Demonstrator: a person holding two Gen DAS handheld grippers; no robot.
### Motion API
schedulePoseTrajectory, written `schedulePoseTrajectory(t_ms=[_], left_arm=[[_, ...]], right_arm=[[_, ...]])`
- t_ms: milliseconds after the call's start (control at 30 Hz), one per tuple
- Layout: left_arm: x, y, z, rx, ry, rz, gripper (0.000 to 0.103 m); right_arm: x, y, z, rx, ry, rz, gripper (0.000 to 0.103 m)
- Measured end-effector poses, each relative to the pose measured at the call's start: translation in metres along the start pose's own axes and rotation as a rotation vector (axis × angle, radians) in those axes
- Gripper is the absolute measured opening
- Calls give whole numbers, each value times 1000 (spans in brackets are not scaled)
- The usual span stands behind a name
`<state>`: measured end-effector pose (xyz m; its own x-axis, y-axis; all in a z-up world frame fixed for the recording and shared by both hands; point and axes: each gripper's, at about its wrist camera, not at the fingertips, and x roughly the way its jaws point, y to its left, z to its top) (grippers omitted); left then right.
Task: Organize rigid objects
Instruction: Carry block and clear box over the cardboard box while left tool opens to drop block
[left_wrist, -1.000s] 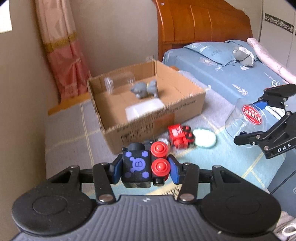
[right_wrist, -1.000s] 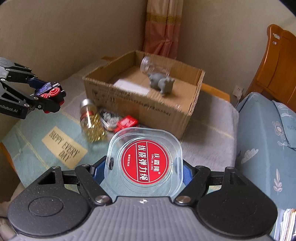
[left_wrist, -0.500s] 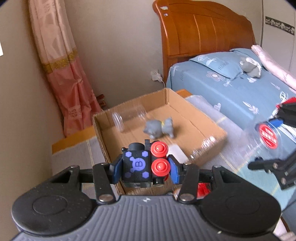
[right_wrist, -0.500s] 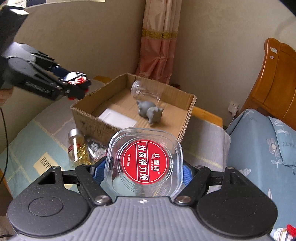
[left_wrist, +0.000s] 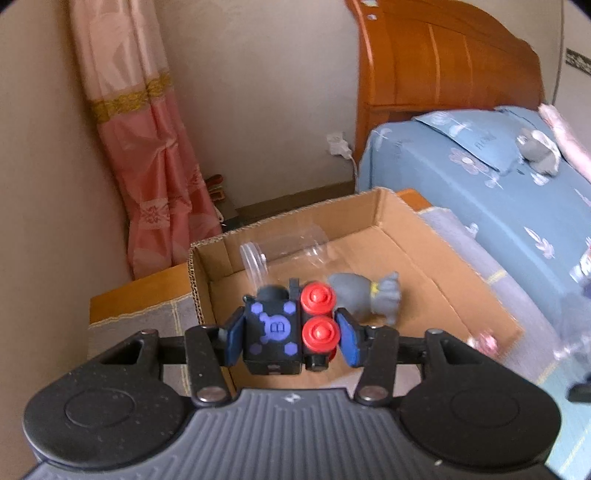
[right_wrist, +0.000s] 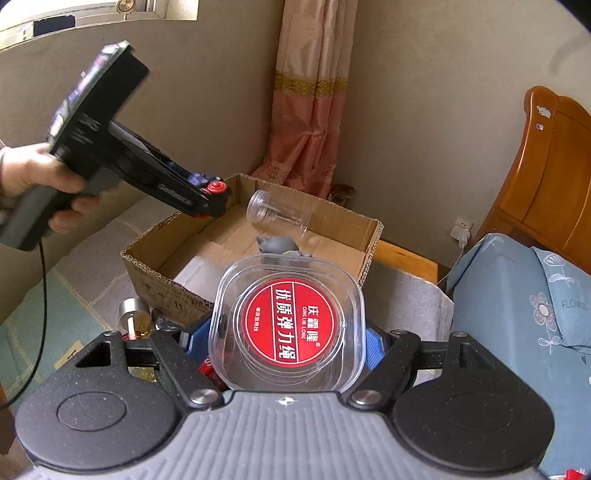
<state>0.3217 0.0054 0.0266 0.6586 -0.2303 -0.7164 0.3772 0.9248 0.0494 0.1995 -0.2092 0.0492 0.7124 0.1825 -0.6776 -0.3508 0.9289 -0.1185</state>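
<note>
1. The left tool has its blue pads spread a little apart. The jaws have just been opening, and the black toy block with purple hexagons and two red knobs sits between them. There are visible gaps at both pads, so the block is no longer squeezed.
2. Just beyond and below the left tool's tips lies the open cardboard box. In it, ahead of the tips, a clear plastic jar lies on its side. A grey animal figure stands just to the right of the block.
3. The right tool is clamped on a clear square plastic container with a round red label, one pad pressing on each side of it.
4. From the right tool, the box lies ahead. The left tool hangs over its far left corner, gripped by a hand.
5. A small bottle of yellow capsules stands on the surface just left of the right tool's left finger, in front of the box.
</note>
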Motion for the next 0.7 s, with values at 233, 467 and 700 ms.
schedulePoseTrajectory(t_ms=[233, 467, 700], left_arm=[[-3, 4, -15, -12, -30, 51, 95], [-36, -5, -38, 24, -34, 78, 100], [-74, -18, -68, 45, -76, 147, 100]], right_arm=[[2, 1, -2, -4, 15, -10, 81], [10, -7, 8, 22, 16, -23, 81], [18, -23, 31, 82, 0, -43, 81]])
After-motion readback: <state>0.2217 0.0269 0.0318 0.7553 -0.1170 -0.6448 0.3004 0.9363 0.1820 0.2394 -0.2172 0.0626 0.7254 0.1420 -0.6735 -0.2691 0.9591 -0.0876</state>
